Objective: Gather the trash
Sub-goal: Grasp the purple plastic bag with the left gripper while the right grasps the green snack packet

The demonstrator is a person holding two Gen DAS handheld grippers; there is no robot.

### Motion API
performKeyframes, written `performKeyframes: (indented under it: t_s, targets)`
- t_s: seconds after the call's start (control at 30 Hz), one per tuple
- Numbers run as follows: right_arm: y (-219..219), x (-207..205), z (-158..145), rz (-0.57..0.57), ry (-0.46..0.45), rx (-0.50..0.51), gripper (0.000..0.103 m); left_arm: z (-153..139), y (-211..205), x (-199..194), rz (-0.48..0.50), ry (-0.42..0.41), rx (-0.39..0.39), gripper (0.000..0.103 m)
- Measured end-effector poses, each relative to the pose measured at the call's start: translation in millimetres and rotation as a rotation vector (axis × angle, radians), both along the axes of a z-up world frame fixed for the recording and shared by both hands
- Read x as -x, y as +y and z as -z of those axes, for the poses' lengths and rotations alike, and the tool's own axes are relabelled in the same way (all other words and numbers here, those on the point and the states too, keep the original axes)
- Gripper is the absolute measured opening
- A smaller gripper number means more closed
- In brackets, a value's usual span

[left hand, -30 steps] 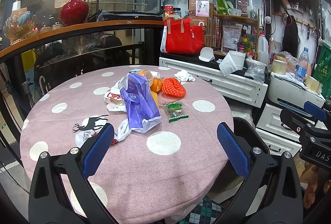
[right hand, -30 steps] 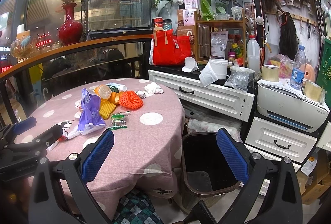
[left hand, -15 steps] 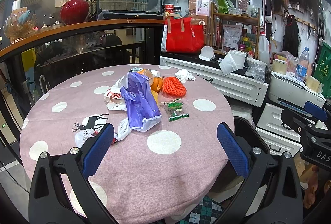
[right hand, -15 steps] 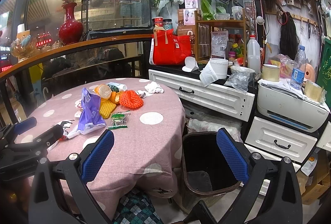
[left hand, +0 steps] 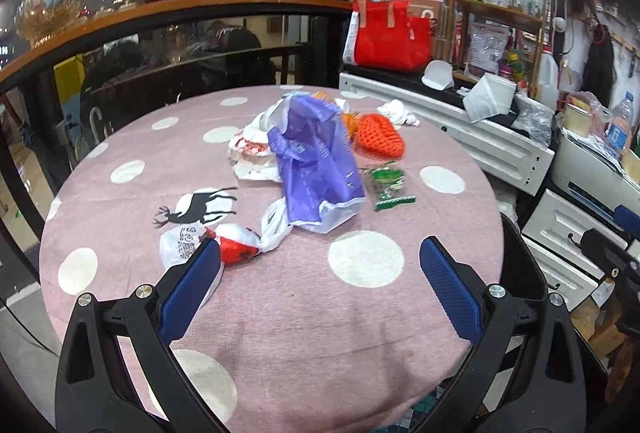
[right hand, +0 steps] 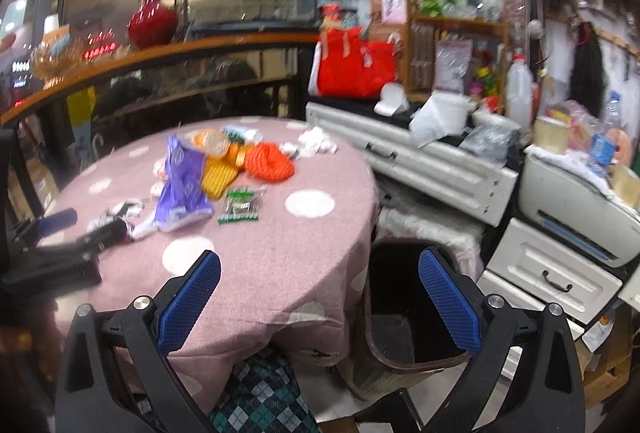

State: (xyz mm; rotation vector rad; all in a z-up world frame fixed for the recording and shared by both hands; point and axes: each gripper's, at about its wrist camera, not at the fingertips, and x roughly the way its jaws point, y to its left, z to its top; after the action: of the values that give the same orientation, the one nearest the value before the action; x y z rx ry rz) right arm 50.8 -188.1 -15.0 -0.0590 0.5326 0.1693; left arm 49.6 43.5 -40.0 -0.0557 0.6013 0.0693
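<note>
both the left claw (left hand: 320,265) and the right claw (right hand: 320,275) are open and empty. first pick seems in hand: lower onto the white-red bag (left hand: 224,247), then carry to the bin (right hand: 404,309).

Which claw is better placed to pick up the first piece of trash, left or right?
Left. The left claw is open over the table beside the red-and-white plastic bag; the right claw is farther, near the trash bin.

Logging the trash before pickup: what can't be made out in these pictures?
- Bin bottom: right view, dark and blurred.
- Orange items behind the purple bag: left view, mostly hidden by it.
- Green wrapper print: right view, motion blur.
- White bag: left view, partly behind the left gripper's finger.
</note>
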Motion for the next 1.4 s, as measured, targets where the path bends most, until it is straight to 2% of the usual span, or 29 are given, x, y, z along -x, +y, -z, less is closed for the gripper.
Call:
performKeyframes:
  t_s: [0.17, 0.33, 0.5, 0.67, 0.83, 1.0, 1.27, 1.4]
  targets:
    - [10.9, -37.7, 17.9, -0.083, 0.133, 0.011, 0.097, 7.9, 14.6, -15.9, -0.022, 0.047, -0.016, 0.098]
    - [27.1, -72.7, 32.8, -0.141, 0.193, 0.050, 0.097, 15.4, 35.0, -36.9, -0.013, 0.118, 0.073, 0.098]
    - [39.1, -102.8, 38.2, -0.169, 0.235, 0.056, 0.097, 11.0, 31.8, -64.2, 0.022, 0.150, 0.103, 0.098]
    - [37.8, -114.7, 36.5, -0.166, 0.236, 0.038, 0.097, -1.4, 13.6, -100.7, 0.075, 0.143, 0.065, 0.098]
    - [33.2, -117.9, 40.7, -0.170, 0.255, 0.045, 0.097, -1.1, -1.5, -137.8, 0.068, 0.148, -0.023, 0.096]
    - [28.8, -121.8, 41.0, -0.177, 0.255, 0.050, 0.097, 12.4, -3.0, -159.2, 0.061, 0.204, -0.040, 0.078]
    - [32.5, -133.5, 42.2, -0.191, 0.257, 0.033, 0.097, 18.9, 4.8, -158.9, 0.045, 0.207, -0.007, 0.029]
    - [38.8, -140.6, 42.4, -0.198, 0.256, 0.025, 0.097, 10.7, 3.9, -150.5, 0.031, 0.156, -0.028, 0.022]
